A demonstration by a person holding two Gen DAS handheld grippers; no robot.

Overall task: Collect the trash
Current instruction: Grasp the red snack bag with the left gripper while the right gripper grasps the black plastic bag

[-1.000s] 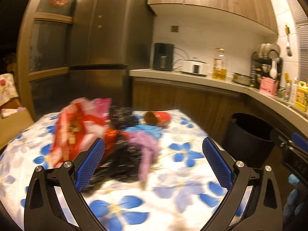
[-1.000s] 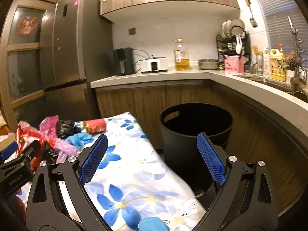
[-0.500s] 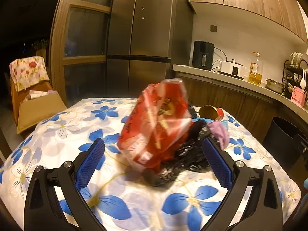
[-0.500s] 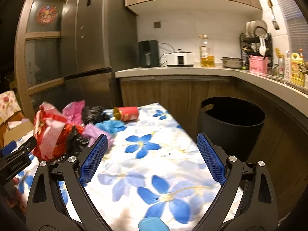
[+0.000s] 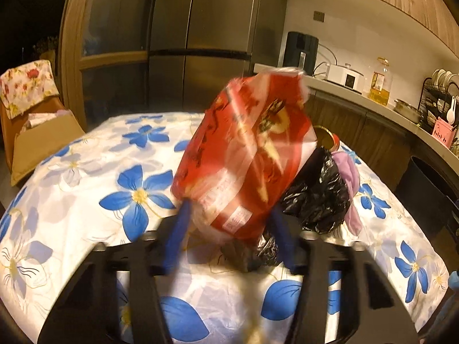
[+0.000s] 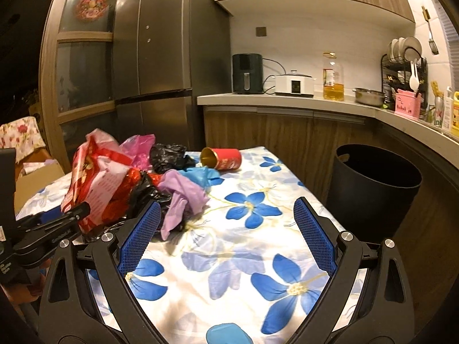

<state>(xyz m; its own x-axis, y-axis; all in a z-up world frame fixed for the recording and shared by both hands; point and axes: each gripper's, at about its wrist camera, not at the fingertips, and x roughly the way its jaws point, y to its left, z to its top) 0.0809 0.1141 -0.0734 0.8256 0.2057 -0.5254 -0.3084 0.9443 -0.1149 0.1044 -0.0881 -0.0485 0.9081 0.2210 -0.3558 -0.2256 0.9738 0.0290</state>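
Observation:
A pile of trash lies on the flowered tablecloth [image 6: 258, 246]: a red and white snack bag [image 5: 243, 160], black plastic bags [image 5: 315, 195], a purple glove [image 6: 183, 195], a blue glove [image 6: 203, 175], a pink bag [image 6: 137, 149] and a red can [image 6: 223, 159] on its side. My left gripper [image 5: 232, 235] has its blue pads closed in around the lower end of the red snack bag [image 6: 94, 183], which stands tilted between them. My right gripper [image 6: 226, 238] is open and empty above the table, right of the pile.
A black trash bin [image 6: 373, 189] stands on the floor right of the table, under the curved counter [image 6: 344, 106]. A fridge [image 6: 166, 57] is behind the table. A cardboard box [image 5: 40, 143] and a chair with floral cloth [image 5: 25, 89] are at the left.
My left gripper has moved forward to the red snack bag and its jaws have closed in on it. My right gripper has swung left, from the bin toward the table.

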